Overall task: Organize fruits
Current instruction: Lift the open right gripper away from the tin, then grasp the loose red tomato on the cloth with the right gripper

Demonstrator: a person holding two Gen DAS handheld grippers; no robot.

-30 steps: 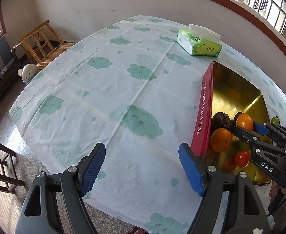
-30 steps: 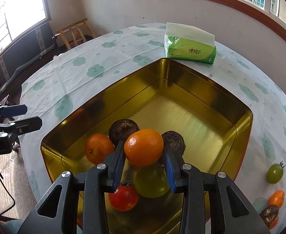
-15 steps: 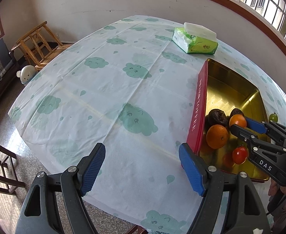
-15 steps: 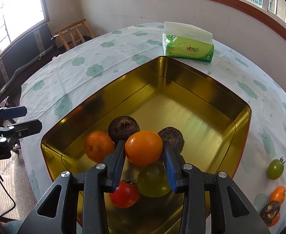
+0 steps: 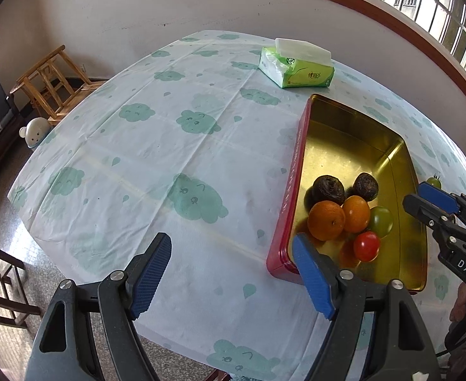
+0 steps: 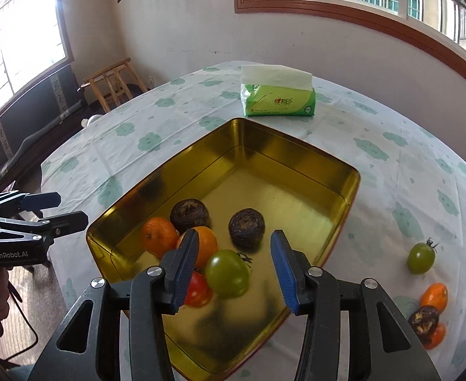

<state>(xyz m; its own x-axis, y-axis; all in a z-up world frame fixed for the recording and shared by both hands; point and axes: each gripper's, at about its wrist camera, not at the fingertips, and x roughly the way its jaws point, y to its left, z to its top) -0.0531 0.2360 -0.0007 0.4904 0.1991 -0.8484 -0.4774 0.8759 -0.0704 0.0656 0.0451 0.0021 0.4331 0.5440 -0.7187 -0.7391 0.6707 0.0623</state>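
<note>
Right gripper (image 6: 234, 263) just opened, empty above tin (image 6: 296, 155); loose green tomato (image 6: 421, 257) (clearest here); left gripper (image 5: 231, 277) apart.

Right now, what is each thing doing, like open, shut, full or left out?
Gold tin: lid off, six fruits inside.
Right gripper: fingers just opened, empty.
Left gripper: open, empty.
Green tomato: still outside on the tablecloth.
Tissue pack: open, tissue sticking out.
</note>
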